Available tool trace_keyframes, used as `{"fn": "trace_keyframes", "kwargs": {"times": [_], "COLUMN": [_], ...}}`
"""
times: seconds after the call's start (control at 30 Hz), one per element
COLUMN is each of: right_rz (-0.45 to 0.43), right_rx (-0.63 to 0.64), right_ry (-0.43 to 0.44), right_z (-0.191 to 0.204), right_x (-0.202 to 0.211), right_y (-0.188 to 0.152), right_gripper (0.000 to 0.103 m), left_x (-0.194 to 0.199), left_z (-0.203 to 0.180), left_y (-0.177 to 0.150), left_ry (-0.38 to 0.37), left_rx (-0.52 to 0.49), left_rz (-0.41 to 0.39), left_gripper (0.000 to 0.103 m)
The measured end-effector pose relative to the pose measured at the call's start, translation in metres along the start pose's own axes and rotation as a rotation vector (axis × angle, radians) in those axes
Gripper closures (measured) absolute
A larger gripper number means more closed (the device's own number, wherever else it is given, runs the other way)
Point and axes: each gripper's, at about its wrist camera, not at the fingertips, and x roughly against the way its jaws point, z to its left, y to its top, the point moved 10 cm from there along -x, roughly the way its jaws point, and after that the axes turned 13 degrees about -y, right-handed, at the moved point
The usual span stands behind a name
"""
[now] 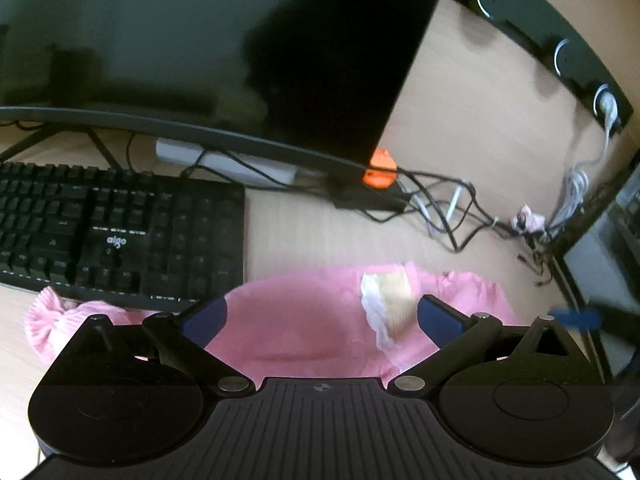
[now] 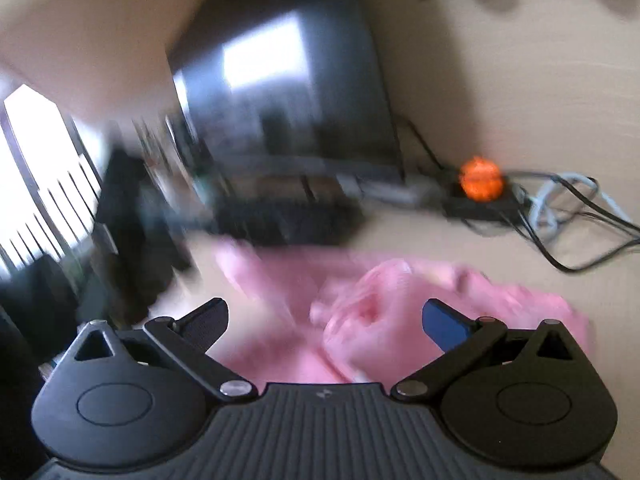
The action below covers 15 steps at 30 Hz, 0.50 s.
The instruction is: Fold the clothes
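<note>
In the left wrist view, the pink knitted garment (image 1: 304,320) lies on the light wooden desk (image 1: 320,232), just in front of the black mechanical keyboard (image 1: 116,232). Its long axis runs left to right, parallel to the keyboard's front edge. A ribbed cuff end (image 1: 48,320) sits below the keyboard's near-left part, and the rest spreads past the keyboard's right end. The cloth is soft pink, rumpled, with a white and pale yellow label (image 1: 386,304) turned up right of the keyboard. The left gripper (image 1: 322,312) stands wide open over the garment; its dark blue fingers (image 1: 438,316) flank the label area, and nothing is clamped between them. Whether they touch the cloth cannot be told.

The right wrist view is heavily blurred. The same garment (image 2: 360,320) shows as a bunched pink heap in front of the keyboard (image 2: 288,220), stretching rightward. The right gripper (image 2: 324,320) is also spread wide above the heap, holding nothing.
</note>
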Motion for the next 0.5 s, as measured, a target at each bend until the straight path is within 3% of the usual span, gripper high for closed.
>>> {"fn": "trace_keyframes", "kwargs": {"times": [0.17,0.23,0.37,0.43,0.47,0.5], "right_rz": [0.058,0.059,0.06,0.061,0.061,0.061], "right_rx": [0.314,0.377,0.502,0.565,0.596,0.626], "right_ry": [-0.139,-0.212,-0.359,-0.433,-0.47,-0.502], "right_z": [0.022,0.015,0.001,-0.006,-0.009,-0.012], "right_x": [0.007,0.006,0.004,0.004,0.004,0.004], "right_y": [-0.029,-0.038,-0.056,-0.065,-0.069,-0.072], "right_gripper": [0.0,0.0,0.0,0.0,0.0,0.0], "left_x": [-0.009,-0.021,-0.048,-0.059,-0.065,-0.072], "left_z": [-0.024,-0.038,-0.066,-0.075,-0.079,-0.079], "left_y": [-0.018,-0.033,-0.051,-0.052,-0.052,-0.054], "left_ry": [-0.103,-0.137,-0.151,-0.15,-0.149,-0.138], "left_rx": [-0.003,-0.014,-0.152,-0.217,-0.249,-0.27], "left_rz": [0.062,0.112,0.183,0.204,0.216,0.235], "left_gripper": [0.0,0.0,0.002,0.01,0.021,0.023]}}
